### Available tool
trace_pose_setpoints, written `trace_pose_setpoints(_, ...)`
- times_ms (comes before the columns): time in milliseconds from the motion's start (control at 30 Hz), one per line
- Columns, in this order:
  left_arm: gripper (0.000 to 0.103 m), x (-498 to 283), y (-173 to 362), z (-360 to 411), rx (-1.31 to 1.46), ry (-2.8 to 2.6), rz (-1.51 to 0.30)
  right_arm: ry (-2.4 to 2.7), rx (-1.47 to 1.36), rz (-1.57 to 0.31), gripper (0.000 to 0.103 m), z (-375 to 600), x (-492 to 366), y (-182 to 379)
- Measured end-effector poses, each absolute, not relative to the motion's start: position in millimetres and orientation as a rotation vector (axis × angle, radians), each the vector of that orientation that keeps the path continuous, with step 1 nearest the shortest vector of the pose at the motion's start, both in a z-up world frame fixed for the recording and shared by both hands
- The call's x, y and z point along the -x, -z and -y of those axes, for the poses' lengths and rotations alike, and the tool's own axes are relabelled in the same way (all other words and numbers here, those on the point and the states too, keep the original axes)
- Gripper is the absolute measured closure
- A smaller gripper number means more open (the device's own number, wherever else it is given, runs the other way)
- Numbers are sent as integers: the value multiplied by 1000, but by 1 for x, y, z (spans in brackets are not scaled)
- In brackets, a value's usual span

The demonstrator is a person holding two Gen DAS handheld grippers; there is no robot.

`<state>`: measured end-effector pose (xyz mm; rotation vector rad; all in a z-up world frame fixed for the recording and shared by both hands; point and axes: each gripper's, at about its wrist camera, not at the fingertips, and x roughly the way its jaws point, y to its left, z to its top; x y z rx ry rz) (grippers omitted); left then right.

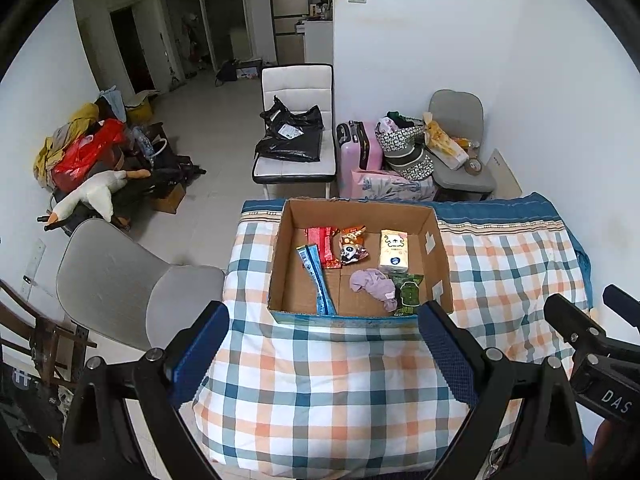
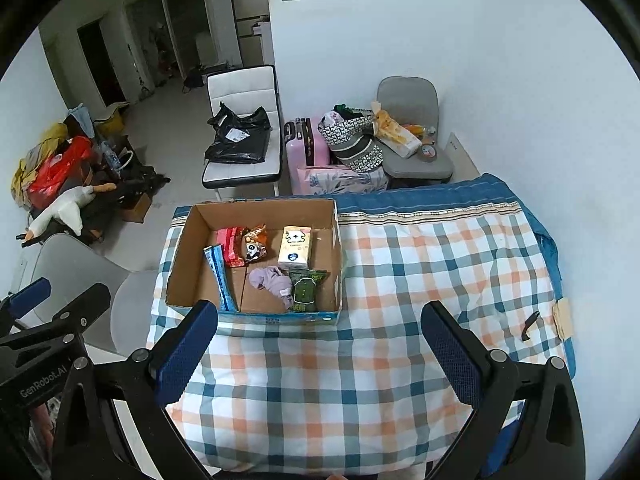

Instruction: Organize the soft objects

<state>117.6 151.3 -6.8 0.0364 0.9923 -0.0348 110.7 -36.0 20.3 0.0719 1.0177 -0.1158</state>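
A cardboard box [image 1: 286, 240] [image 2: 182, 256] stands on the checked cloth [image 1: 320, 380] [image 2: 420, 264]. Inside lie a lilac cloth [image 1: 374, 282] [image 2: 272, 280], a tissue pack [image 1: 394, 250] [image 2: 295, 247], a green packet [image 1: 408, 292] [image 2: 305, 290], a red packet [image 1: 324, 242] [image 2: 229, 246], a panda snack bag [image 1: 352, 250] [image 2: 254, 246] and a blue strip packet [image 1: 318, 276] [image 2: 220, 276]. My left gripper [image 1: 324, 334] hangs open just short of the box's near wall, nothing between its fingers. My right gripper [image 2: 320, 330] is open too, empty, over the cloth near the box's front right corner.
A grey chair [image 1: 120, 280] [image 2: 72, 268] stands left of the table. Beyond are a white chair with black bags [image 1: 294, 136] [image 2: 242, 136], a pink suitcase [image 1: 360, 148] [image 2: 304, 140] and a grey chair loaded with bags [image 1: 456, 148] [image 2: 408, 136]. A black handle [image 2: 530, 326] lies on the cloth's right side.
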Motion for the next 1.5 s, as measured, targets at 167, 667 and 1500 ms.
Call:
trace_pose_setpoints(167,6,-117,3,-151,-36,39,-989,121,-71,-1014,0,38,-108,-23)
trace_pose_setpoints(667,6,-118,1,-150,-42,40,-991,132,-69,-1010,0,38,-104,-28)
trace_pose_setpoints(1500,6,-124,-5,-152,-54,46,-979,151,-69,-996,0,36,-106,-31)
